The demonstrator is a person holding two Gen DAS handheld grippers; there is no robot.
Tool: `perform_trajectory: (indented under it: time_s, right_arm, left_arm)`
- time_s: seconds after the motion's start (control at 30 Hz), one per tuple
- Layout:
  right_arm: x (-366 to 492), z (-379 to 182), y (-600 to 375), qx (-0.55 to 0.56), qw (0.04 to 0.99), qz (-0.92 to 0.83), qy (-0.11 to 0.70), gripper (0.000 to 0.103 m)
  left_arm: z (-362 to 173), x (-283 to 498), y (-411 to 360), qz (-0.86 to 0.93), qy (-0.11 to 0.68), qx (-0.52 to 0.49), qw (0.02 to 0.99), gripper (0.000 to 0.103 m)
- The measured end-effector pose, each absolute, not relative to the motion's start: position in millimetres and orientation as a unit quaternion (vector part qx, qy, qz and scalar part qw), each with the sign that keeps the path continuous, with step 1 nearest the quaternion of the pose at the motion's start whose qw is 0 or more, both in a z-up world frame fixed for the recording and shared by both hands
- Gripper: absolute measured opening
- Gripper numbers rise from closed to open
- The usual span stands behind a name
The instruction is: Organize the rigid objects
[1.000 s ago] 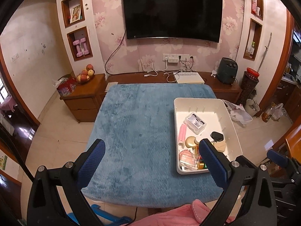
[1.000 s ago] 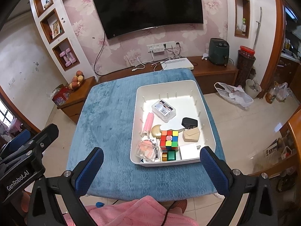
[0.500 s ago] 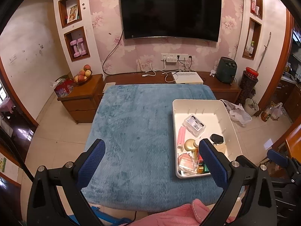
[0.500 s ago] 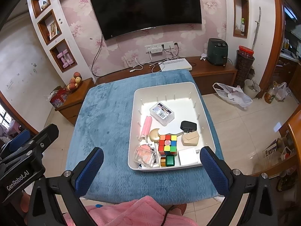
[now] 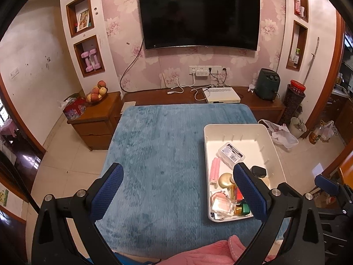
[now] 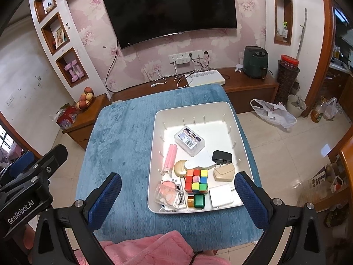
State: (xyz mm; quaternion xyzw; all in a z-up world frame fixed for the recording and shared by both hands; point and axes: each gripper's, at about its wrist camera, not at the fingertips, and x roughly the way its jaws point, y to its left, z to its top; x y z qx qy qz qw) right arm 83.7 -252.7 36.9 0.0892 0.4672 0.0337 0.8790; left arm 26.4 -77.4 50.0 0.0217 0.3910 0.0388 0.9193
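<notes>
Room: living room, wall-mounted TV (image 6: 169, 11), floral wallpaper, low wooden cabinet along the wall.
Surface: desk under a blue plush cover (image 6: 123, 145); most of the cover bare.
Tray: white tray (image 6: 242, 141) on the right half of the desk, its near edge close to the desk's near edge.
Tray, far end: clear plastic case (image 6: 189, 141) with a label; the rest of that end bare, small pegs along the walls.
Tray, near end: crowded — pink roller (image 6: 170, 157), gold compact (image 6: 180, 167), black charger (image 6: 222, 156), beige pouch (image 6: 224, 172), colour cube (image 6: 196, 181), white adapter (image 6: 221, 196), green box (image 6: 199, 200), clear box with pink contents (image 6: 169, 195).
Left claw (image 5: 176, 193): released, jaws wide, holding nothing, above the bare cover near the desk's near edge.
Right claw (image 6: 177, 198): released, jaws wide, empty, above the tray's near end.
Progress: every small item seen lies inside the tray, none on the cover. That fits either a finished gathering or a jumble waiting to be sorted out; the pictures do not settle which.
Person: pink sleeve (image 6: 152, 249) at the near edge.
</notes>
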Motion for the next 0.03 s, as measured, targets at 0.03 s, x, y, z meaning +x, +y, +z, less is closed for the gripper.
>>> perform_trajectory:
  time_s: [0.03]
  right_arm:
    - [83.7, 36.9, -252.7, 0.089, 0.879, 0.034, 0.467, 0.103]
  left_arm:
    - [51.5, 23.3, -77.5, 0.038, 0.391, 0.022, 0.919, 0.100]
